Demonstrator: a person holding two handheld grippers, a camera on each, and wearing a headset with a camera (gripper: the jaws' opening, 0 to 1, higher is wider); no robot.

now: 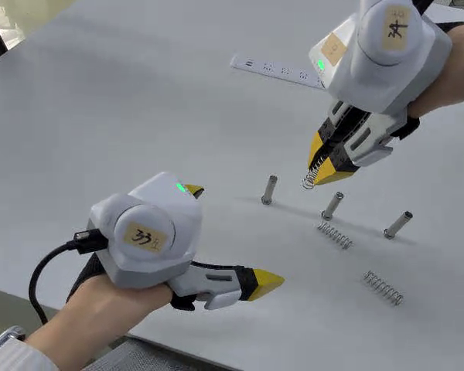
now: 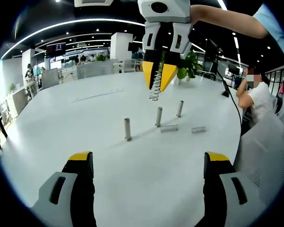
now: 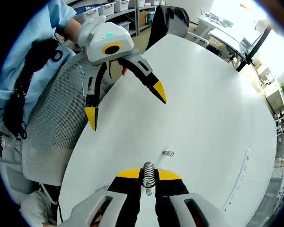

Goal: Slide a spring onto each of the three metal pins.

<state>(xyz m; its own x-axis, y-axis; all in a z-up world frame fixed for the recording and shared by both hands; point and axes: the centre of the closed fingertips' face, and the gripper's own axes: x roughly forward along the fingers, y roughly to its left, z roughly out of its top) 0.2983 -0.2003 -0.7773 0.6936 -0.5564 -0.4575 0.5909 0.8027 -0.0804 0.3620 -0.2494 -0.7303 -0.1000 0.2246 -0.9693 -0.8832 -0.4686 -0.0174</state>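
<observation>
because all three short upright grey metal pins [image 1: 332,205] stand bare on the white table [image 1: 139,116], step in hand: first spring, carried but not yet threaded.
right gripper [image 1: 325,171]: yellow-tipped jaws closed down on a small steel coil spring [image 1: 312,176], pinched near its top, with the coil hanging below the tips.
held spring position: in the air above the row of pins, touching none; which pin it sits over cannot be told.
spare springs [image 1: 334,235]: two lie flat on the table, one just beside the middle pin, the other [image 1: 383,287] nearer the person.
left gripper [image 1: 230,235]: jaws spread wide, nothing held, near the table's near edge, well apart from the pins.
next move (judgement): line the coil's open lower end up with one pin's top, axis upright, then lower and release; a tilted coil is likely to catch on the pin's rim.
</observation>
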